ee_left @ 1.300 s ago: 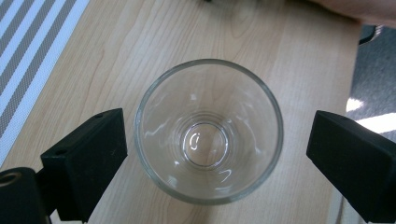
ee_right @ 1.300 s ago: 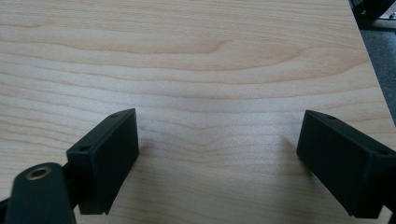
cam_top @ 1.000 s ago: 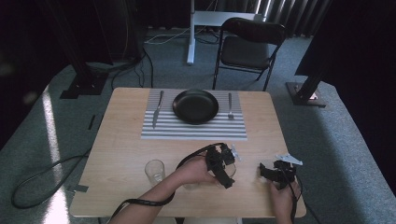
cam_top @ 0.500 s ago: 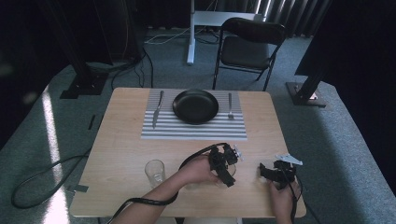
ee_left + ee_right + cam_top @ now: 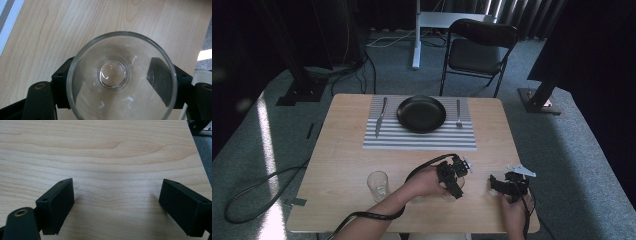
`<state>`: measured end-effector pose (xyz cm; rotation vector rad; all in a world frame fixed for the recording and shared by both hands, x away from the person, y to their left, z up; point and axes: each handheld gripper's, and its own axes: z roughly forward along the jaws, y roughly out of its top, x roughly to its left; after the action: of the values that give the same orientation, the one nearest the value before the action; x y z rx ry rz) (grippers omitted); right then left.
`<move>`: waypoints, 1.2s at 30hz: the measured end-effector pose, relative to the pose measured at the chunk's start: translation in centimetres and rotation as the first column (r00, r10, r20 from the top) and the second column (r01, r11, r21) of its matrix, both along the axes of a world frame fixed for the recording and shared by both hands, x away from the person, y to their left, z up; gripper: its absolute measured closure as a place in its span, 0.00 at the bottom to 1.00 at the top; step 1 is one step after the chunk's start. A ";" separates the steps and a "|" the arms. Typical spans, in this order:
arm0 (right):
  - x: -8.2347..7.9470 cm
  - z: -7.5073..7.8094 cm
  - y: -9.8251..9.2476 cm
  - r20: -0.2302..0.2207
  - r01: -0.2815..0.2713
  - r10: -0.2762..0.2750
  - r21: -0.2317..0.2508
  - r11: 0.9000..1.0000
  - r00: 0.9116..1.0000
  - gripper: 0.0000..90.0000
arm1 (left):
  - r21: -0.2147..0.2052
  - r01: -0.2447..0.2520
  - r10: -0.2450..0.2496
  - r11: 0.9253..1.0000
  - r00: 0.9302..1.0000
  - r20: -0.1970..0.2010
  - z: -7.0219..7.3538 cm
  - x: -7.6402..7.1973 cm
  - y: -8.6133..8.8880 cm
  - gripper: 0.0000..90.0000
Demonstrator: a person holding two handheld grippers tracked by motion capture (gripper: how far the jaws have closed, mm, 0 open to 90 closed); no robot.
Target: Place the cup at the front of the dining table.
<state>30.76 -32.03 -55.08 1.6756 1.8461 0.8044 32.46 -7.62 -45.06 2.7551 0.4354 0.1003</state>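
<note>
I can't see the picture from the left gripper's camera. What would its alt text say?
A clear drinking glass, seen from above through its open mouth, stands clamped between the left gripper's two black jaws, which have just closed on it. Under it lies the light wooden table, with a striped placemat at the upper left corner.

Left hand-held gripper (image 5: 454,176) jaws just closed tight, right hand-held gripper (image 5: 507,186) jaws spread wide, both low.

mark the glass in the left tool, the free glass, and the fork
held glass (image 5: 113,75), left gripper view, on its base seen through the mouth
free glass (image 5: 378,185), high view, on its side wall
fork (image 5: 458,113), high view, on its handle
</note>
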 end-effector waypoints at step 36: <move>0.0 0.0 0.0 0.000 -0.002 0.002 -0.004 1.000 1.000 0.14 | -0.050 0.008 -0.006 0.999 0.999 0.037 2.0 1.1 0.9 0.32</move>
<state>30.76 -32.07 -55.08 1.6720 1.8485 0.8012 33.55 -6.71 -43.09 2.7014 0.4125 0.1358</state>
